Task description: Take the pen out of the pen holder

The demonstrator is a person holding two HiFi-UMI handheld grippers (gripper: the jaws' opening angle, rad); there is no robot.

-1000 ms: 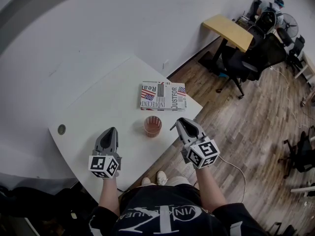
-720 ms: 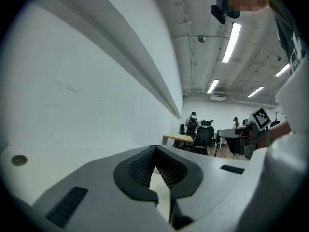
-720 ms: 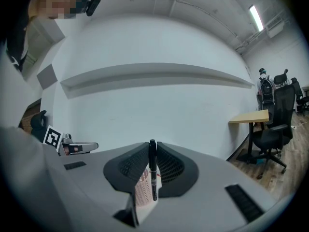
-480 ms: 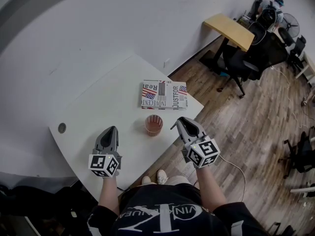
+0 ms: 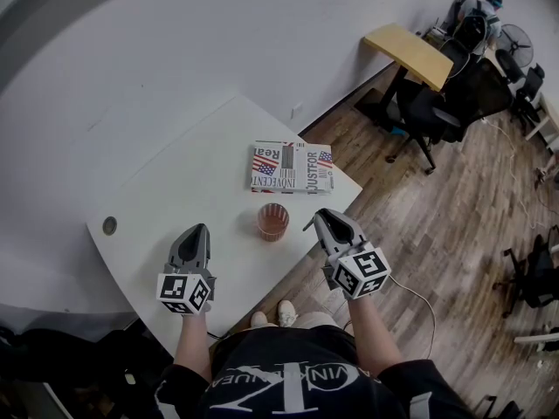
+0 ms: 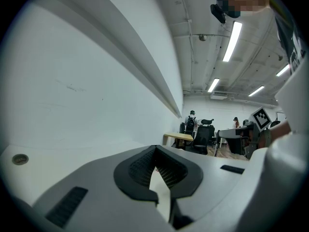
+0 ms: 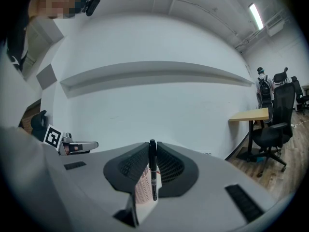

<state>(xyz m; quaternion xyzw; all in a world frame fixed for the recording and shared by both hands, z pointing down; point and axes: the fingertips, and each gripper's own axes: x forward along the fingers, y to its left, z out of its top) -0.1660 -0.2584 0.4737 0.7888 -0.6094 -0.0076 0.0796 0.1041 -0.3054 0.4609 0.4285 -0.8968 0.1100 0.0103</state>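
The head camera looks steeply down from above the near edge of the table (image 5: 175, 190). Cameras on the left gripper (image 5: 198, 230) and right gripper (image 5: 317, 215) sit low at that edge, facing level across it; all views share the wall (image 5: 218, 51) behind the table.

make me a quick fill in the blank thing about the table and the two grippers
1. The right gripper has its fingers shut on a black ____.
2. The reddish mesh pen holder stands on the white ____.
3. The left gripper, its fingers together, holds ____.

Missing words: pen; table; nothing.
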